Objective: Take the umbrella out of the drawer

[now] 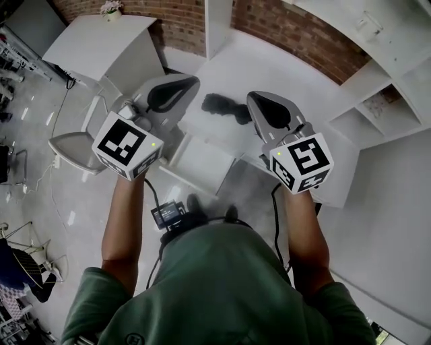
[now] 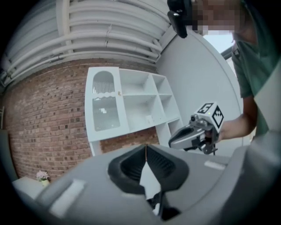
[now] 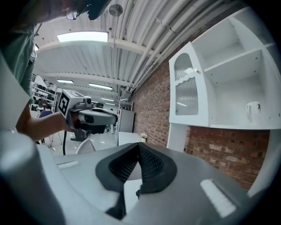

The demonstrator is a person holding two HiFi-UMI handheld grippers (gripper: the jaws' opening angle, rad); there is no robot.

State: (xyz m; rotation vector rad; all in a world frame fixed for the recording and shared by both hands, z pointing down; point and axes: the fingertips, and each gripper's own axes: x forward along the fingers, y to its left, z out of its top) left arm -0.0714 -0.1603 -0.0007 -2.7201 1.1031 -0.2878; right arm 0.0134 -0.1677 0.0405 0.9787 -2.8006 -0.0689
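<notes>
A black folded umbrella (image 1: 225,108) lies on the white desk top (image 1: 222,67), between my two raised grippers. Below the desk's near edge a white drawer (image 1: 202,162) stands pulled out; I see nothing in it. My left gripper (image 1: 192,82) is shut with nothing in it, its pads meeting at the tip (image 2: 146,147). The right gripper (image 1: 254,98) is likewise shut and holds nothing (image 3: 139,145). Both point roughly level, well above the desk. Each shows in the other's view: the right gripper (image 2: 193,134) and the left gripper (image 3: 94,116).
A white shelf cabinet (image 2: 131,101) stands against the brick wall (image 2: 48,127), with a mug (image 3: 251,110) on one shelf. A white chair (image 1: 71,148) is at the desk's left. A small flower pot (image 1: 111,10) sits on a side table. Cables hang from the grippers.
</notes>
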